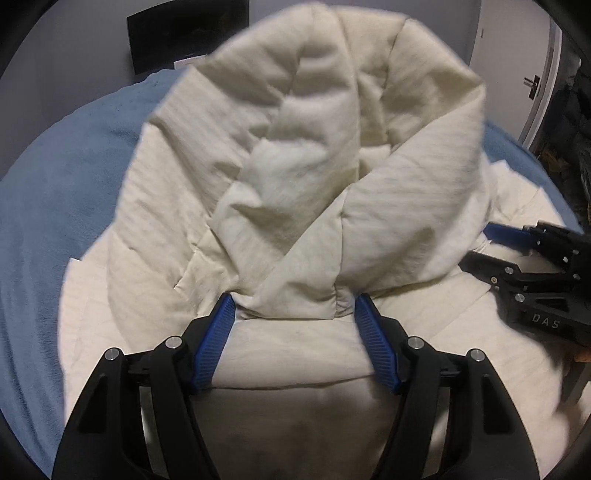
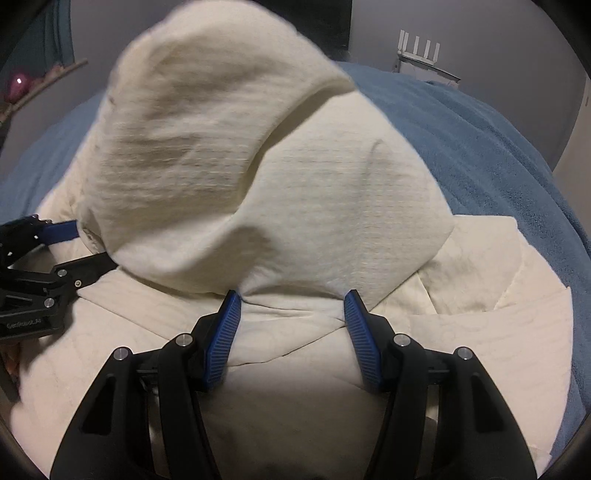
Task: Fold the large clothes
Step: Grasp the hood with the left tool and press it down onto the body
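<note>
A large cream quilted garment (image 1: 295, 155) lies on a blue bed cover (image 1: 48, 206). A big fold of it stands up, blurred, in front of both cameras; it also fills the right wrist view (image 2: 258, 177). My left gripper (image 1: 295, 301) has its blue pads (image 1: 216, 339) spread wide, with the lower edge of the raised fold between the fingertips. My right gripper (image 2: 291, 295) stands the same way, its pads (image 2: 360, 339) wide apart at the fold's edge. Each gripper shows in the other's view, the right one (image 1: 532, 258) and the left one (image 2: 48, 251), both beside the fold.
The blue bed cover (image 2: 480, 147) surrounds the garment. A dark panel (image 1: 184, 33) hangs on the grey wall behind. A white door (image 1: 543, 92) and dark items are at the right. A white router (image 2: 421, 51) stands beyond the bed.
</note>
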Available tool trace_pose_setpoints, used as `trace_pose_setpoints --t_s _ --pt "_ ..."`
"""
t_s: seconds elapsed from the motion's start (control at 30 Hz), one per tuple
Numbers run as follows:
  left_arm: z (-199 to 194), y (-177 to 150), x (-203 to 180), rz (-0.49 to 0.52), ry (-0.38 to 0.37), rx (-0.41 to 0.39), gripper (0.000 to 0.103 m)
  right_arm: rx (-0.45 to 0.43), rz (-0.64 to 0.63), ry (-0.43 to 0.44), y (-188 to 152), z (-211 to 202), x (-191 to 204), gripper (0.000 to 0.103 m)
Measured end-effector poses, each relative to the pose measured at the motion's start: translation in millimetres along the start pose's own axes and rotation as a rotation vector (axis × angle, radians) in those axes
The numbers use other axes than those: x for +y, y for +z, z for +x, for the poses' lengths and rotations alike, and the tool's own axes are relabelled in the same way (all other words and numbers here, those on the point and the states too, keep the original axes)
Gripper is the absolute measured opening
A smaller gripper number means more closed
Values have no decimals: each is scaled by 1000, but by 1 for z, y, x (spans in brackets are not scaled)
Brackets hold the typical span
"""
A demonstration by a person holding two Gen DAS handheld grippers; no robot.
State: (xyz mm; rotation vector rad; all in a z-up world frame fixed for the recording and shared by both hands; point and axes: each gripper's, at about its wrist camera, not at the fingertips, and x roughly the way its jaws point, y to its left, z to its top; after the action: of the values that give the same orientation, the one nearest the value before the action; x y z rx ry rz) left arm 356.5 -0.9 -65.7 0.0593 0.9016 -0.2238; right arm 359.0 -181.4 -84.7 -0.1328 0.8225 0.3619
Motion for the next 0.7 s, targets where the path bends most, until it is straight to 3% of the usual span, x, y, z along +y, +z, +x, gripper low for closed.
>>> trace_pose_setpoints --t_s 0.1,0.2,0.33,0.53,0.7 --pt "-33 10 7 -46 -37 -125 86 -69 45 -6 4 -22 -17 55" --pt "-40 30 23 -95 -2 -161 85 -96 110 -41 17 -30 -37 55" --pt "-17 60 35 -144 51 -124 84 -67 100 -86 42 -15 -44 55" --pt "35 83 38 -58 201 15 82 46 104 -78 61 33 -61 55" --pt "64 75 67 -181 132 68 84 75 215 1 44 59 -81 56"
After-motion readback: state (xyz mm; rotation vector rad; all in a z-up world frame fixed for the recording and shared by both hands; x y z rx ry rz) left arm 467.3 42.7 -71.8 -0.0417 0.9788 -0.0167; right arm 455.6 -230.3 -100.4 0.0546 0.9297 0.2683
